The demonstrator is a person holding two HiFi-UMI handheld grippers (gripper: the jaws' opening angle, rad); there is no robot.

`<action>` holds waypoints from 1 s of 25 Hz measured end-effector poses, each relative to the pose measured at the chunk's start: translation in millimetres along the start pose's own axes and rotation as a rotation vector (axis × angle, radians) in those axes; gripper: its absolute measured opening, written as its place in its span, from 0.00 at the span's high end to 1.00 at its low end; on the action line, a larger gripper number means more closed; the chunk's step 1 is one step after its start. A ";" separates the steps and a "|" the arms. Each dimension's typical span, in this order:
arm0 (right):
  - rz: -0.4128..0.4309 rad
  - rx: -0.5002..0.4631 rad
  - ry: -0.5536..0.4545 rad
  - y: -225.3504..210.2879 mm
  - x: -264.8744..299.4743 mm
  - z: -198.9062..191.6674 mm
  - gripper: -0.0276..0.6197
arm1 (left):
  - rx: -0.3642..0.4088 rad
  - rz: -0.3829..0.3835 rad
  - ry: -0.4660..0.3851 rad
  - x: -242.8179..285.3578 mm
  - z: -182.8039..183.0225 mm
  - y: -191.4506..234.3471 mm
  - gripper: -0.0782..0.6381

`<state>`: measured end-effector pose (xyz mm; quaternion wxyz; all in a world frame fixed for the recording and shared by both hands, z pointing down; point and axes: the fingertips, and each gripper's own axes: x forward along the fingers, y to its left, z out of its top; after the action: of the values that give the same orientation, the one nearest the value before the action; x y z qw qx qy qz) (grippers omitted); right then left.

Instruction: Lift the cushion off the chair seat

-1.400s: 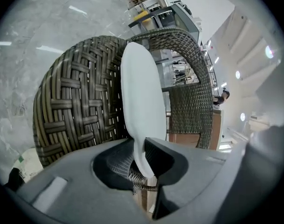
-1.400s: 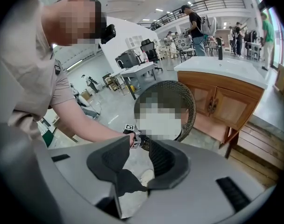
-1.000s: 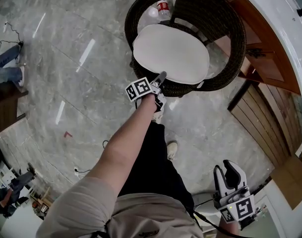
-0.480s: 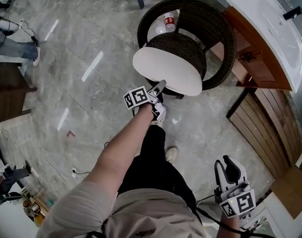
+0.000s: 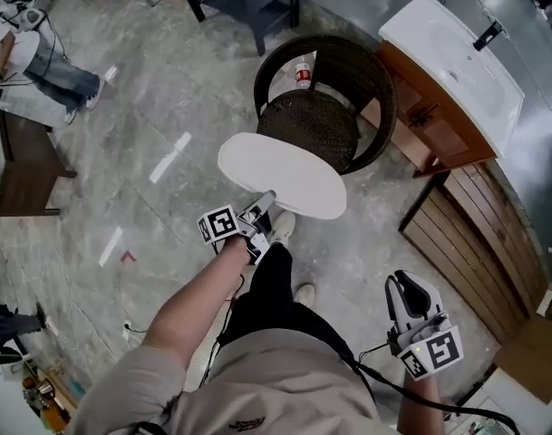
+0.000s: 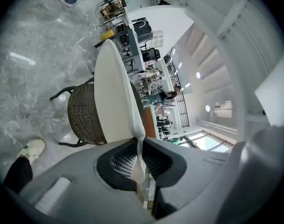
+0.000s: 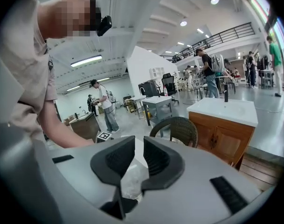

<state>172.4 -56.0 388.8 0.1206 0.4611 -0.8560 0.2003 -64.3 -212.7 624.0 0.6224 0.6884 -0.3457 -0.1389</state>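
The white oval cushion (image 5: 282,175) hangs in the air in front of the round wicker chair (image 5: 371,71), whose woven seat (image 5: 307,130) lies bare. My left gripper (image 5: 262,205) is shut on the cushion's near edge. In the left gripper view the cushion (image 6: 114,92) stands on edge, its thin rim pinched between the jaws of the left gripper (image 6: 138,155), with the chair (image 6: 83,115) behind it. My right gripper (image 5: 411,299) sits low at the right, far from the cushion. Its jaws are closing, with a narrow gap and nothing between them (image 7: 138,155).
A plastic bottle (image 5: 303,72) lies inside the chair's back ring. A wooden vanity with a white sink top (image 5: 448,71) stands right of the chair, above a slatted wooden panel (image 5: 466,234). A dark desk (image 5: 22,166) and a person (image 5: 40,62) are at far left. My shoe (image 5: 281,227) is under the cushion.
The left gripper has risen and pulled the cushion off the seat toward me, leaving the woven seat uncovered. The right gripper's jaws have narrowed.
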 end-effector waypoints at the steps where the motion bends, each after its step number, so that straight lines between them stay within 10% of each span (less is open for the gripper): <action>1: 0.002 -0.016 -0.014 1.1 -7.3 3.8 0.86 | 0.007 -0.012 -0.004 -10.7 -4.5 -13.5 0.84; 12: 0.032 -0.127 -0.129 30.4 -81.3 30.0 0.93 | 0.025 -0.105 -0.095 -134.0 -65.3 -140.4 0.84; 25: 0.080 -0.148 -0.200 67.5 -122.9 26.5 0.94 | -0.005 -0.123 -0.165 -230.5 -120.1 -189.0 0.84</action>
<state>182.4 56.4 301.5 0.0601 0.4343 -0.8938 0.0942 -98.9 25.6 411.1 0.5840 0.6930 -0.3523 -0.2339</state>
